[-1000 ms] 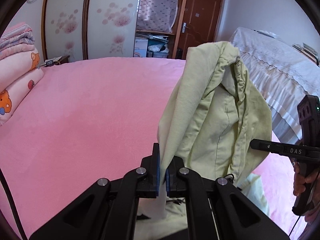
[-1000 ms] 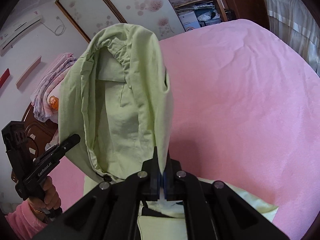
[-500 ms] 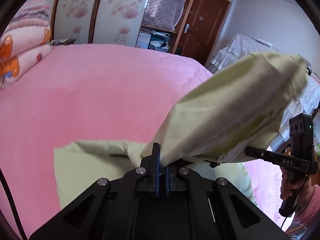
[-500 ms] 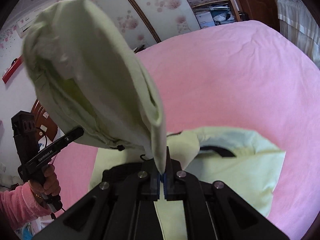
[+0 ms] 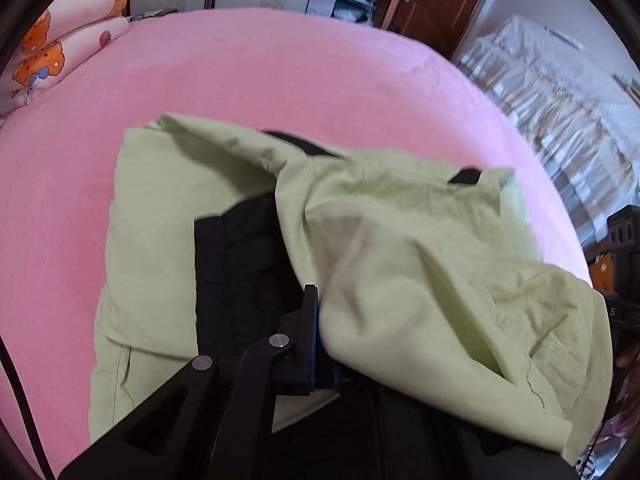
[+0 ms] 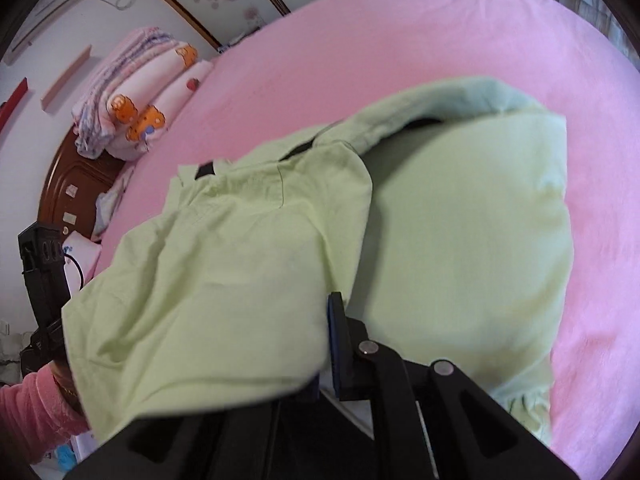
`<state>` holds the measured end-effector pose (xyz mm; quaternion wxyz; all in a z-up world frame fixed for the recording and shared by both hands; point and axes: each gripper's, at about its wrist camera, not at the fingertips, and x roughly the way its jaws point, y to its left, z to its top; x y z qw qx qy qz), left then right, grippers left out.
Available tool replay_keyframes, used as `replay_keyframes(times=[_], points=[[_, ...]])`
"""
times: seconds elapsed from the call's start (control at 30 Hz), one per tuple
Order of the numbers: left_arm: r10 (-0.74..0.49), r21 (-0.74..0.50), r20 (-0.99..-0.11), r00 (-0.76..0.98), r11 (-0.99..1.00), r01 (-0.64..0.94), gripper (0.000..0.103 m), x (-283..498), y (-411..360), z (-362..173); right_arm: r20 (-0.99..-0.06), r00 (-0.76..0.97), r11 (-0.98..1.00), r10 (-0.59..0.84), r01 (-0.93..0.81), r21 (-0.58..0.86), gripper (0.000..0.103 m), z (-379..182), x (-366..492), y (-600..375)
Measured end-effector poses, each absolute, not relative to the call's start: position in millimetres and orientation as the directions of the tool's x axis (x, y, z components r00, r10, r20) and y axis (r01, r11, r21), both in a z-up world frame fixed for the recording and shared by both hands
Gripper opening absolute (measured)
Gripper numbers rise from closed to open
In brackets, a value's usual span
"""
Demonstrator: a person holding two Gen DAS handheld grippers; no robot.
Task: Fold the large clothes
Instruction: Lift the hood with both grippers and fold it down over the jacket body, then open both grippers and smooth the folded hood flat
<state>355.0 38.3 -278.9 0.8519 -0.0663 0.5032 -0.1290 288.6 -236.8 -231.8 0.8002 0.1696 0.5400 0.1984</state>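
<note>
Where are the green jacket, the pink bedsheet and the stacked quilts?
green jacket [image 6: 460, 240], right wrist view, on its flat lower panel.
pink bedsheet [image 5: 260, 72], left wrist view, on the bare area beyond the jacket.
stacked quilts [image 6: 140, 96], right wrist view, on the pile's front.

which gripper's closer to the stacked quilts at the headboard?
Left, likely. Left gripper is on the quilts' side of the green garment; right gripper clamps the opposite side.

Both wrist cameras sit low and close over the green garment, facing forward across the pink bed; both views share garment, bed and folded quilts.
</note>
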Motion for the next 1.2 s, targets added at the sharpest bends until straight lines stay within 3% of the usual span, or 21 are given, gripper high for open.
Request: replay_keyframes(times=[0.2, 0.4, 0.57, 0.63, 0.83, 1.0, 1.07, 1.2], points=[[-0.206, -0.196, -0.908, 0.364, 0.978, 0.066, 0.015, 348.4, 45.6, -291.9, -0.839, 0.278, 0.883, 0.467, -0.102, 0.457, 0.006, -238.8, 269.6, -251.5], [-0.155, -0.186, -0.906, 0.393, 0.982, -0.044, 0.020, 328.5, 70.8, -269.0, -0.851, 0.293, 0.896, 0.437, -0.053, 0.442, 0.006, -227.0, 253.2, -280.0], [-0.194, -0.234, -0.882, 0.430, 0.971, -0.043, 0.039, 316.6, 63.6, -235.9, -0.833, 0.303, 0.884, 0.463, -0.084, 0.461, 0.014, -205.1, 252.6, -274.0], [-0.235, -0.262, -0.874, 0.425, 0.965, -0.006, 0.048, 316.8, 52.3, -228.7, -0.820, 0.294, 0.869, 0.491, -0.100, 0.484, 0.024, -199.6, 252.5, -265.7], [-0.341, -0.331, -0.870, 0.355, 0.939, 0.092, 0.048, 328.4, 7.6, -236.1, -0.799, 0.225, 0.830, 0.557, -0.159, 0.534, 0.042, -202.4, 256.1, -221.9], [-0.309, -0.286, -0.908, 0.284, 0.951, 0.122, 0.046, 332.6, -22.0, -263.0, -0.798, 0.175, 0.816, 0.577, -0.171, 0.552, 0.045, -218.4, 253.2, -194.6], [-0.276, -0.254, -0.926, 0.258, 0.960, 0.114, 0.039, 333.3, -26.9, -276.4, -0.811, 0.151, 0.824, 0.565, -0.164, 0.543, 0.046, -228.9, 252.0, -188.3], [-0.203, -0.189, -0.955, 0.219, 0.978, 0.085, 0.033, 333.5, -28.6, -297.0, -0.855, 0.096, 0.858, 0.509, -0.134, 0.496, 0.046, -253.2, 250.4, -183.3]])
